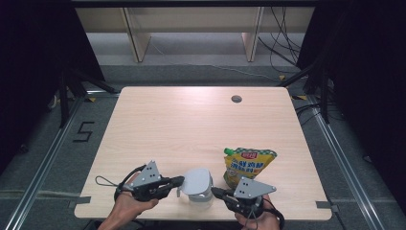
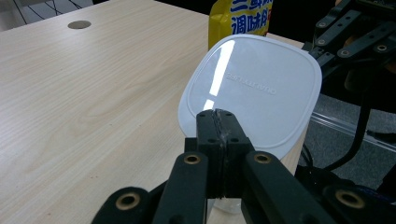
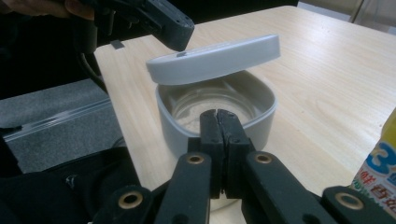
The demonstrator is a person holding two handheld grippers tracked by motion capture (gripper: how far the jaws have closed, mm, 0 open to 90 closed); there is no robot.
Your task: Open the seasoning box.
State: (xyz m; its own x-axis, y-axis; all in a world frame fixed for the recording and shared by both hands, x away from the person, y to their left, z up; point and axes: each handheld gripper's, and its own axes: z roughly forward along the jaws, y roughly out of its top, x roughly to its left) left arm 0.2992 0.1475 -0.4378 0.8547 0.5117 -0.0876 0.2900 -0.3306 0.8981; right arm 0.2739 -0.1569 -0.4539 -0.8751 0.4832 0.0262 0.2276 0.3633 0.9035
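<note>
Left hand-held gripper (image 1: 178,181), jaws clamped on the edge of a white lid (image 3: 212,58), holds it tilted above an open container (image 3: 177,130). Right hand-held gripper (image 1: 215,192) pinches the container's near rim at the counter's (image 1: 191,124) front edge, beside a yellow pouch (image 1: 249,163).

Even overhead light, glare streak on the white lid (image 2: 252,88), dark surroundings, near jaws softly blurred

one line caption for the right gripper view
Right gripper grips the container rim; lid lifted above.
</note>
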